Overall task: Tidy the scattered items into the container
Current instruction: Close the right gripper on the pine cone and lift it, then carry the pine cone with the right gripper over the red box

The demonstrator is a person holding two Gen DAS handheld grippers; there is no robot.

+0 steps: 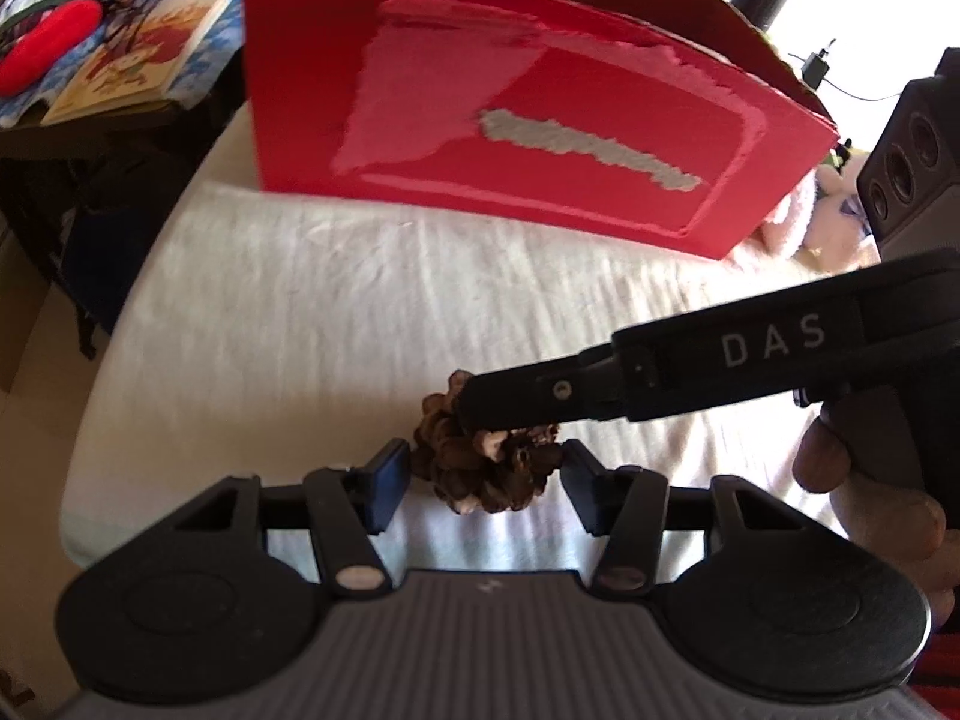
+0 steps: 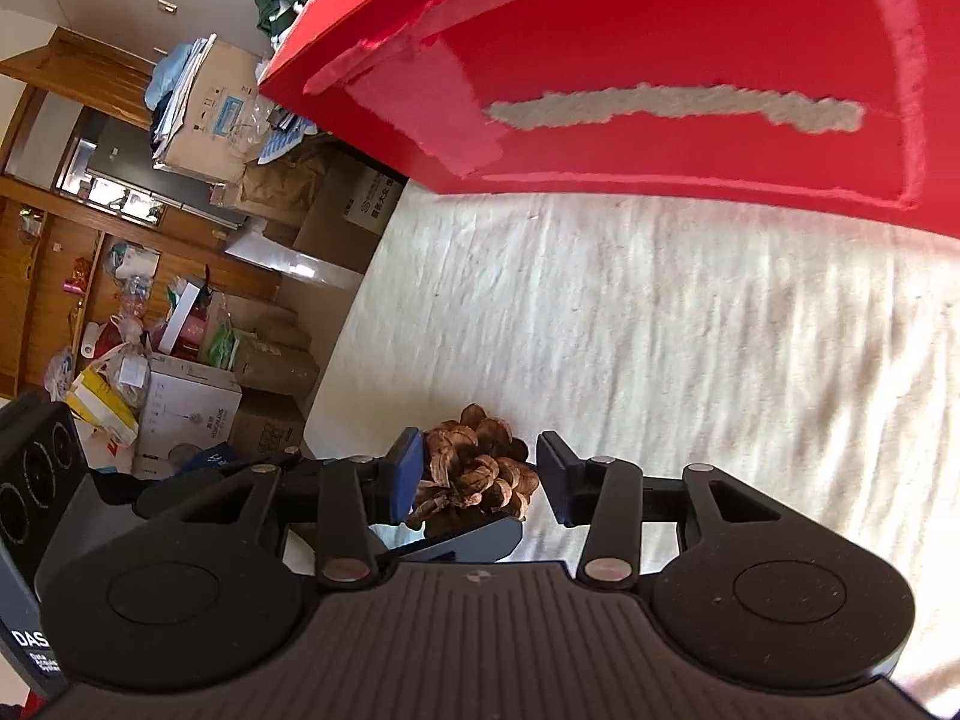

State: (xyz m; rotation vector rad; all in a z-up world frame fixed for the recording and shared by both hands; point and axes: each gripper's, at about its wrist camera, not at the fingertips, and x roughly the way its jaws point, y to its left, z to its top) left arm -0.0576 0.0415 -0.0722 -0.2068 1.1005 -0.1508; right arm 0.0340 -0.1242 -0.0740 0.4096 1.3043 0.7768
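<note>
A red box (image 1: 540, 120), torn on its facing side, is seen standing on a white cloth-covered surface (image 1: 270, 300). Near it, on the cloth, a pine cone (image 1: 486, 468) is bracketed by both tools. The left gripper (image 1: 483, 480) and the right gripper (image 2: 480, 471) are each held partly open around it; firm pressure cannot be confirmed. The cone is judged light, stiff, brittle-scaled, best pinched across its body.

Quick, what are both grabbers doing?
Left gripper: open, pinecone between its fingers.
Right gripper: open around the same pinecone.
</note>
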